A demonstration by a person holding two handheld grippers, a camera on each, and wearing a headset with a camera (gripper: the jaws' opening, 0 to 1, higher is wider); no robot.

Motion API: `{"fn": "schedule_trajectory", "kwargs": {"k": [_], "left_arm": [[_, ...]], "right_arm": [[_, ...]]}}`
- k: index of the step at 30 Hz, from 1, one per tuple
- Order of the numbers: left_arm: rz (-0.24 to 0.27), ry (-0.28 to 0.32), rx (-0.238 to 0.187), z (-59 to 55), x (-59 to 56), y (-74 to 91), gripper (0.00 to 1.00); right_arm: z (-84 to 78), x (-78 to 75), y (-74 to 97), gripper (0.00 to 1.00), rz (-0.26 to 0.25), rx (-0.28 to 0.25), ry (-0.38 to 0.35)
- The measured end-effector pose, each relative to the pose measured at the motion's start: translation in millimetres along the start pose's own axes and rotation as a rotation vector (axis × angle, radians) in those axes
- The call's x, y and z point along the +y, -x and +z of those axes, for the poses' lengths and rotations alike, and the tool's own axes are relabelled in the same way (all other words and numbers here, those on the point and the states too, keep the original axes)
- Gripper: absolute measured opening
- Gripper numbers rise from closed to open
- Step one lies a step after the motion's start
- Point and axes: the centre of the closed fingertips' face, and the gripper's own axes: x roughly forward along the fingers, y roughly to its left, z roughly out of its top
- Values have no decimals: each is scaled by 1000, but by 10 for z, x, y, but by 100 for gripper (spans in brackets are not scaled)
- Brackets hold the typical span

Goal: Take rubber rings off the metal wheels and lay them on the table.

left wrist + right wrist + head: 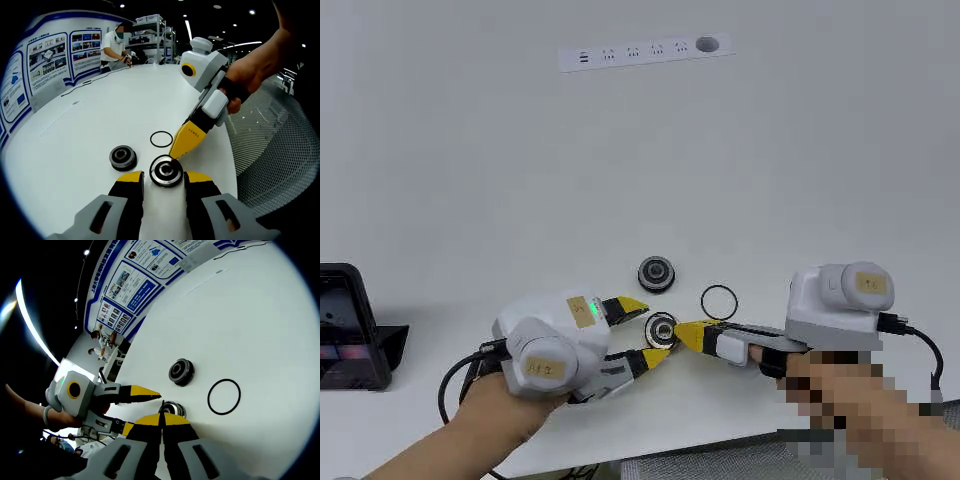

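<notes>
A metal wheel with a black rubber ring on its rim lies flat on the white table. My left gripper stands open, one yellow-tipped jaw on each side of this wheel. My right gripper comes in from the right, shut, its tips touching the wheel's rim; I cannot tell if they pinch the ring. In the right gripper view the wheel sits just past the right gripper. A second wheel lies farther back, and a loose rubber ring lies flat to its right.
A white power strip lies at the far side of the table. A dark phone on a stand sits at the left edge. The table's front edge runs just below both hands. A person stands far off in the left gripper view.
</notes>
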Motion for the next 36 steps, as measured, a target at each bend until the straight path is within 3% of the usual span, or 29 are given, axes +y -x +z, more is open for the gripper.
{"fn": "schedule_trajectory", "kwargs": {"k": [18, 26, 36], "left_arm": [[25, 35, -10, -101, 50, 99, 46], [46, 51, -15, -123, 84, 131, 53], [65, 71, -17, -138, 116, 156, 58]], "right_arm": [[99, 151, 66, 2, 49, -57, -38], [224, 35, 182, 2, 19, -102, -53], [307, -261, 336, 2, -58, -141, -76]]}}
